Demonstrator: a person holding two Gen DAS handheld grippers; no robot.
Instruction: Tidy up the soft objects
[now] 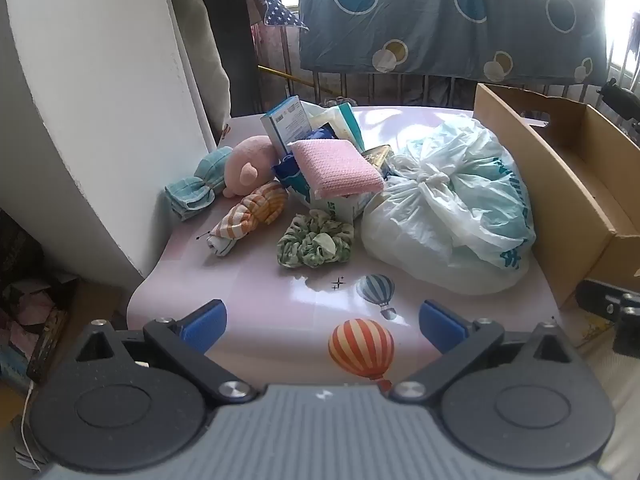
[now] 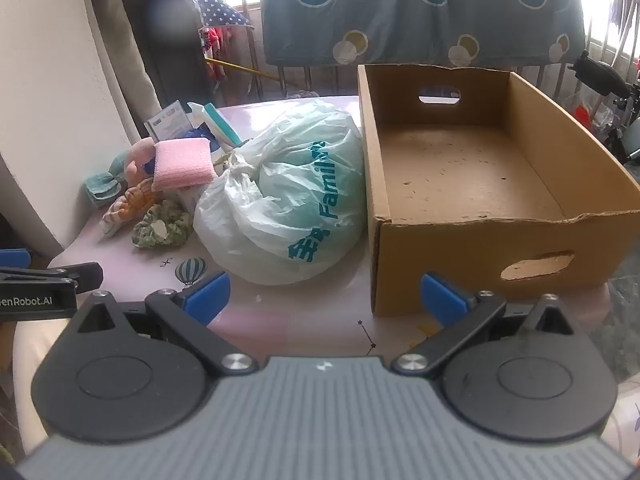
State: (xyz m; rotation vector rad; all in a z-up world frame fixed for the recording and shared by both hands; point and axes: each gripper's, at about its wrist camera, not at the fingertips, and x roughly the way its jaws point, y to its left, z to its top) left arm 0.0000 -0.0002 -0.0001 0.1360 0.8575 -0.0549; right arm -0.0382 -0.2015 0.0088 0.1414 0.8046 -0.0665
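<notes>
Nearest to the cameras, the left gripper [image 1: 322, 327] and the right gripper [image 2: 325, 298] both have their blue fingers [image 1: 204, 326] spread wide, and nothing is between them; they hang above the near edge of the glossy pink counter [image 1: 256, 300] with printed hot-air balloons. From the left wrist view, a green and white floral fabric scrunchie [image 1: 316, 240] lies at about 12 o'clock, in the middle of the counter. Just beside it, at 11 o'clock, lies an orange and white striped rolled cloth [image 1: 250, 216], and further at 10 o'clock a teal checked cloth tied like a candy [image 1: 198, 188]. Behind these is a round pink plush toy [image 1: 250, 164]. A pink waffle-textured sponge pad [image 1: 336, 166] rests on top of some packets and boxes at 12 o'clock. At 1 o'clock sits a big knotted white plastic bag with teal print [image 1: 452, 208], which touches the side of an open brown cardboard box with handle cut-outs [image 2: 480, 168]. The box stands on the right part of the counter, and its inside is bare. Farthest away hangs a blue sheet with circle patterns [image 1: 440, 20].
</notes>
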